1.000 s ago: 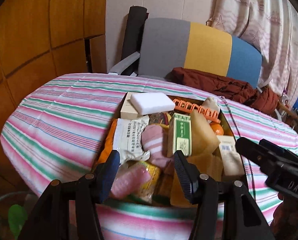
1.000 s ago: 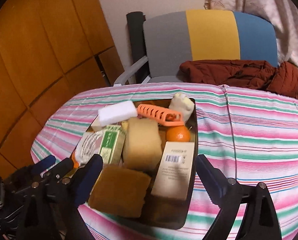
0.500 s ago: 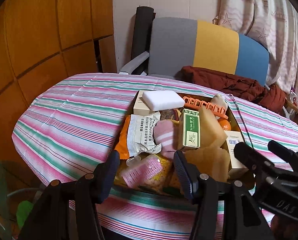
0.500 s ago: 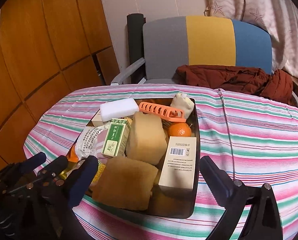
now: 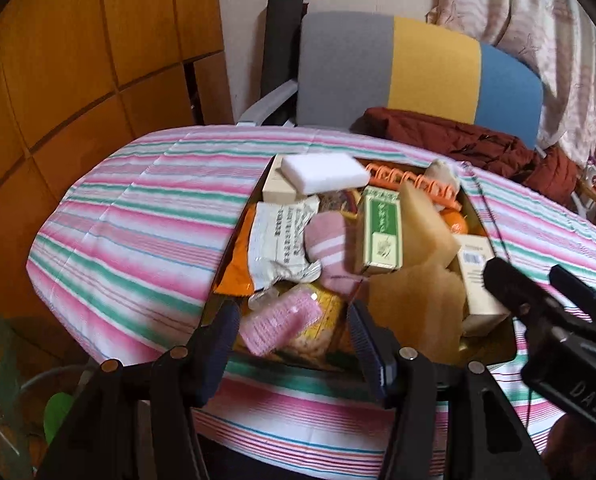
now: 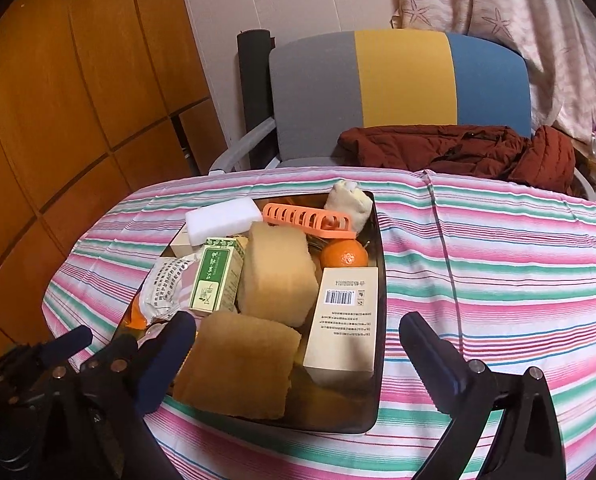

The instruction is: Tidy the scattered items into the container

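Round table w/ pink-green striped cloth (image 6: pixel 498 280) is carrying a dark rectangular tray (image 6: pixel 380 320), sitting just ahead of both grippers and piled w/ stuff: tan sponge blocks (image 6: pixel 276 276), cream barcode box (image 6: pixel 344 320), green-white carton (image 6: pixel 214 280), white foam block (image 6: pixel 224 220), orange comb (image 6: pixel 308 220), mandarin (image 6: pixel 344 256). Right gripper (image 6: pixel 298 354) is gaping wide, holding nothing; left gripper (image 5: pixel 294 334) is standing part open, also empty.

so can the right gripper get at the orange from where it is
Probably yes: the right gripper is open and empty, and the orange shows from above, though the barcode box and sponge crowd it.
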`<state>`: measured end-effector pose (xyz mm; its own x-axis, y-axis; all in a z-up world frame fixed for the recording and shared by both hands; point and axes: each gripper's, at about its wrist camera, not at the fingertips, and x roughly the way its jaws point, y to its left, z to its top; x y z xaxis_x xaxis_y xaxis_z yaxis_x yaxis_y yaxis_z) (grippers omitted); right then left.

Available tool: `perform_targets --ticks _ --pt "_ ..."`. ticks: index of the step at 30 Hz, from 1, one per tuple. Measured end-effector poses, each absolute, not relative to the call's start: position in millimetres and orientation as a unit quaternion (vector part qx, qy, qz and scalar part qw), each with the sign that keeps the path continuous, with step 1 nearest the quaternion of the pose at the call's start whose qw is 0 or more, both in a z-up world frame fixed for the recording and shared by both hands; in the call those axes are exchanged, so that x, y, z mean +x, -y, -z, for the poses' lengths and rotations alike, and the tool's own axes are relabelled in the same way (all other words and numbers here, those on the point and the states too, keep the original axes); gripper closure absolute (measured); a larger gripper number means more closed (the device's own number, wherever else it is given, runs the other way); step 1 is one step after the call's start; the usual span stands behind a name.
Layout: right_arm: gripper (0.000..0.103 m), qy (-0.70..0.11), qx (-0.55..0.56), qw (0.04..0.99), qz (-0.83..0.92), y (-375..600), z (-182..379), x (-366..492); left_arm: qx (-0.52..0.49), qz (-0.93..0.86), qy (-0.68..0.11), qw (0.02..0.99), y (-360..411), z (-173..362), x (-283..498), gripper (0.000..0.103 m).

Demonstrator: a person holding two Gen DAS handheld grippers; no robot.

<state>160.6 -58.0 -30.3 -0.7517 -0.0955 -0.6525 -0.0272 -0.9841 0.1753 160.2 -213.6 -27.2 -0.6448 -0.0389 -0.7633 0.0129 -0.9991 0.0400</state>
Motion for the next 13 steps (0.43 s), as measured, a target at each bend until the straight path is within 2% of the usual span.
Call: perform_targets --ticks 13 --pt "0.0 0.097 0.358 0.016 0.928 51.8 36.2 161.7 0.395 0.917 0.017 0.049 219.9 24.6 165.0 0.046"
